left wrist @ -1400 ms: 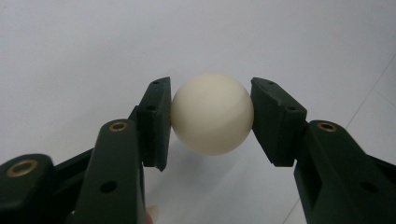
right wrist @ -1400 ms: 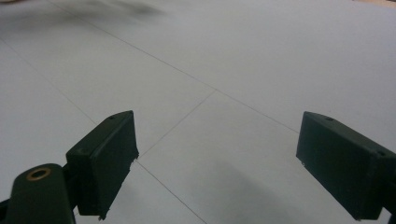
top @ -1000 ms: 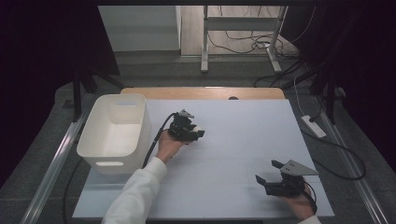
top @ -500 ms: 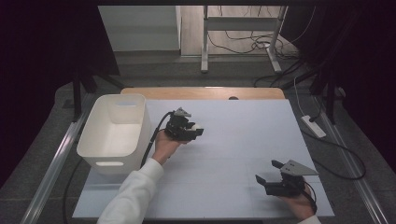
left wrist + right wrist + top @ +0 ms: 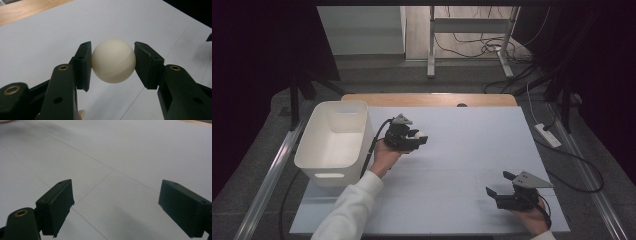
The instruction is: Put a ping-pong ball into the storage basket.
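A cream white ball (image 5: 113,60) sits clamped between the two black jaws of my left gripper (image 5: 113,61), raised above the white table sheet. In the high view the left gripper (image 5: 419,138) hovers just right of the white bin (image 5: 334,137), with the ball (image 5: 416,135) at its tips. My right gripper (image 5: 499,184) rests low near the table's front right, its jaws spread wide. In the right gripper view the right gripper (image 5: 116,206) has nothing between its pads but bare table sheet.
The white plastic bin stands at the table's left side, open-topped. A wooden strip (image 5: 432,99) borders the far edge of the white sheet (image 5: 472,145). A power strip (image 5: 547,135) and cables lie on the floor to the right.
My left gripper has risen a little and drifted slightly toward the bin, still carrying the ball. The right gripper has stayed where it was.
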A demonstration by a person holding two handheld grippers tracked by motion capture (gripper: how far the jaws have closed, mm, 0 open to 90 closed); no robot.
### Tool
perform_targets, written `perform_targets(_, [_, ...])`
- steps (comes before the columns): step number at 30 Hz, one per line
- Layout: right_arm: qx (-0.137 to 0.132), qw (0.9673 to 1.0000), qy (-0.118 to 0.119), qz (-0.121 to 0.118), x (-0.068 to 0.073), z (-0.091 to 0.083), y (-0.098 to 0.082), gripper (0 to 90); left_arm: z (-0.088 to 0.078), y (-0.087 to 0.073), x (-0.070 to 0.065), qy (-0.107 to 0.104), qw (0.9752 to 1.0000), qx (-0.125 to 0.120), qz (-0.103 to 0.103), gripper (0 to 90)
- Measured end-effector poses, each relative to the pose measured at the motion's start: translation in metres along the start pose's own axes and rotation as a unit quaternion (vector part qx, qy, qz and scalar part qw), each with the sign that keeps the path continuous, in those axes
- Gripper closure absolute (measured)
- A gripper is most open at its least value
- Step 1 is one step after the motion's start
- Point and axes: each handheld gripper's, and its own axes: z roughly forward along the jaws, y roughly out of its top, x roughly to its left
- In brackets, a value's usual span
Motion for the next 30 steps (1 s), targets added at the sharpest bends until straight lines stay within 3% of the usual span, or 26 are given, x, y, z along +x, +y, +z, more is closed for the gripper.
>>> perform_targets(30, [0.000,1.0000,0.001,-0.002,0.001,0.001,0.000,12.4,-0.039,0.000,0.006,-0.006,0.9985,-0.052,-0.013,50.7])
